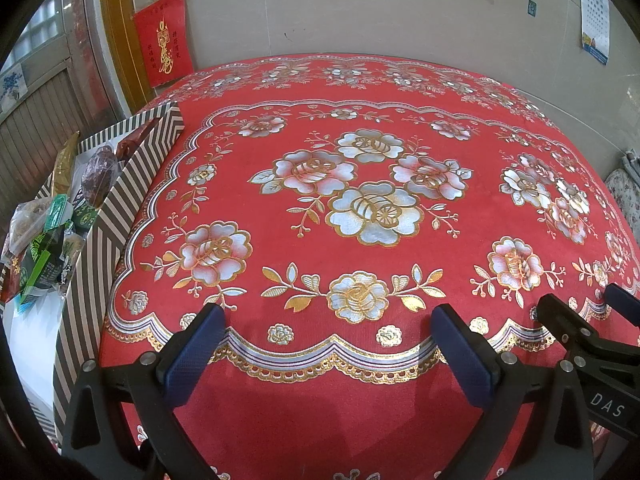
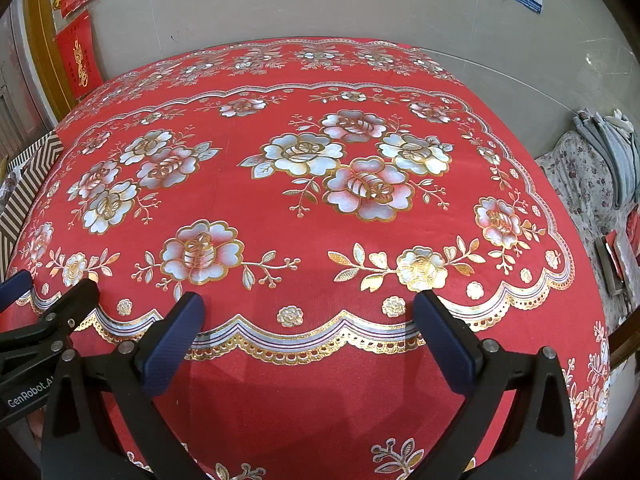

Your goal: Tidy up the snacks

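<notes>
Now both grippers agape over bare red tablecloth point(image 1: 320, 400), left gripper point(image 1: 328, 316), right gripper point(image 2: 310, 304), striped snack box point(image 1: 120, 208) at left edge.

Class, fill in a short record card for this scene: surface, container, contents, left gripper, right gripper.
surface: table under a red floral tablecloth
container: striped box at the table's left edge
contents: snack packets, green and clear wrappers, piled inside the box
left gripper: fingers apart, holding nothing, above the near cloth edge
right gripper: fingers apart, holding nothing, beside the left one
</notes>
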### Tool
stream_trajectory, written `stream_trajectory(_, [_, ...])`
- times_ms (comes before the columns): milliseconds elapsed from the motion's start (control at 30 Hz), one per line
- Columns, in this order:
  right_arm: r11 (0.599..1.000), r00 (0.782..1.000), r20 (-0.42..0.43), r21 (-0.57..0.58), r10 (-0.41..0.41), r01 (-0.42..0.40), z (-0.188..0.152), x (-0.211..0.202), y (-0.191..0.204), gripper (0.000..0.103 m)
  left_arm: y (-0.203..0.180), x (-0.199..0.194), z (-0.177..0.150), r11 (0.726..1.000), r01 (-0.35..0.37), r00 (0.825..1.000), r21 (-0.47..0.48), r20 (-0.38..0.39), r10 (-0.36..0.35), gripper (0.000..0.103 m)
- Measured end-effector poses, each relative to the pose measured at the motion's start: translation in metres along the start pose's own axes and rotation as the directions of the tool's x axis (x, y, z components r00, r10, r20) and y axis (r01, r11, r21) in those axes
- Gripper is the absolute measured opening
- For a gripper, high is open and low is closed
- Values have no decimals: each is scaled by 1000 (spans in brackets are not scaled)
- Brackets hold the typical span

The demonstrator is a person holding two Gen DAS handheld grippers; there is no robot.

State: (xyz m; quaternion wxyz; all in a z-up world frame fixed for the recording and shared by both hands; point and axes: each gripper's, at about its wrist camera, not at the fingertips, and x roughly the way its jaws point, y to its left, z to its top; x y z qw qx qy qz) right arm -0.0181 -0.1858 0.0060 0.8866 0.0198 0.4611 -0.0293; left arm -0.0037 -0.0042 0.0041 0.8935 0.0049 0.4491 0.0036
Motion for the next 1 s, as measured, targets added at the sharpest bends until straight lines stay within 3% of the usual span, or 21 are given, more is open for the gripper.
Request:
stream_trajectory(300, [1000, 1000, 1, 0, -2, 2, 0, 0, 0, 103, -2, -6, -2, 999, -23, 1000, 45, 7, 23, 103])
stream_trajectory(400, [999, 1000, -5, 38, 11, -11, 0, -5, -2, 103, 2, -34, -5, 996, -49, 996, 77, 84, 42, 103])
stream_trajectory(500, [996, 996, 62, 64, 64, -67, 4, -28, 2, 103, 25, -68, -5, 997, -55, 987, 55, 156, 46, 103])
stream_trajectory(600, [999, 993, 107, -28, 41, -38, 12, -50, 29, 103, 61, -92, -2, 998, -67, 981, -1, 183, 67, 103])
stream_trajectory(800, [972, 961, 177, -144, 212, -187, 20, -84, 101, 103, 137, -118, -5, 985, -127, 971, -118, 189, 148, 103])
stream_trajectory(1000, [942, 944, 185, -252, 271, -221, 17, -91, 161, 103, 185, -118, -19, 968, -166, 958, -187, 202, 204, 102])
